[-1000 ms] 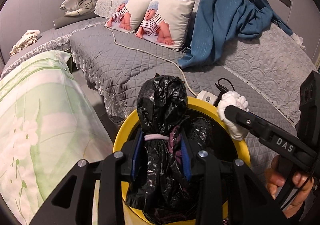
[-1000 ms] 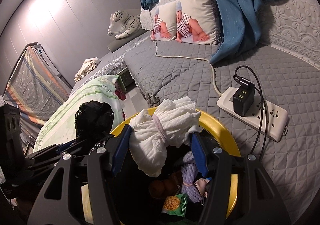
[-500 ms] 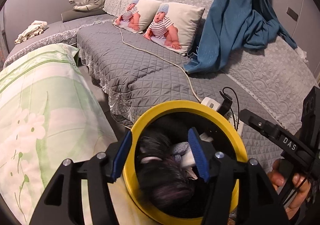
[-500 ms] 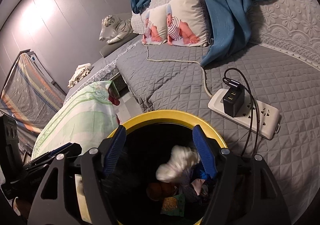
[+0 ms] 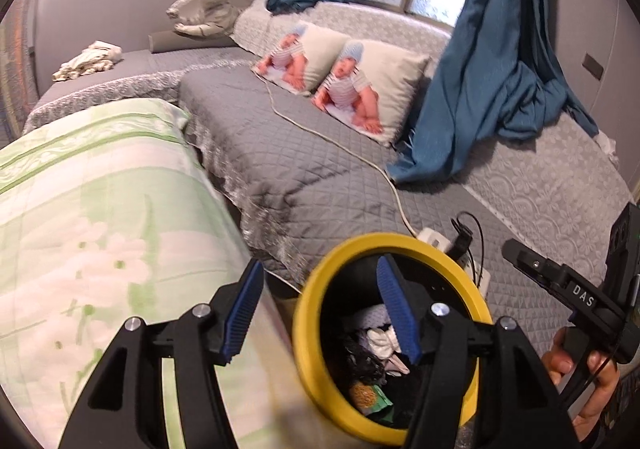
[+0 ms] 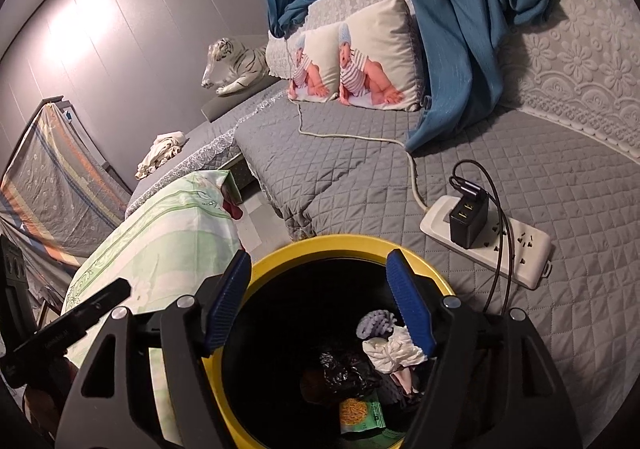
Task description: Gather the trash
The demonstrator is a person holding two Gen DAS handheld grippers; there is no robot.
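A yellow-rimmed bin [image 5: 400, 239] [image 6: 344, 241] stands between a bed and green bedding. Inside it lie a tied black bag [image 5: 362, 361] [image 6: 344, 369], a white wad [image 5: 382, 341] [image 6: 394, 349], a green snack packet [image 5: 368, 397] [image 6: 360, 415] and a purple knitted piece [image 6: 376, 323]. My left gripper [image 5: 319, 263] is open and empty, straddling the bin's left rim. Above the bin's mouth my right gripper [image 6: 318, 254] is open too, with nothing between its blue pads.
A white power strip [image 6: 500, 249] with a black charger and cables lies on the grey quilted bed [image 5: 300, 153] just behind the bin. Green floral bedding [image 5: 100, 209] is at the left. A blue curtain [image 5: 480, 89] drapes over the bed. A hand [image 5: 588, 377] grips the right tool.
The left gripper let go of the black bag and the right let go of the white wad; both fell into the bin. Both jaws opened, and the left gripper moved up and to the left.
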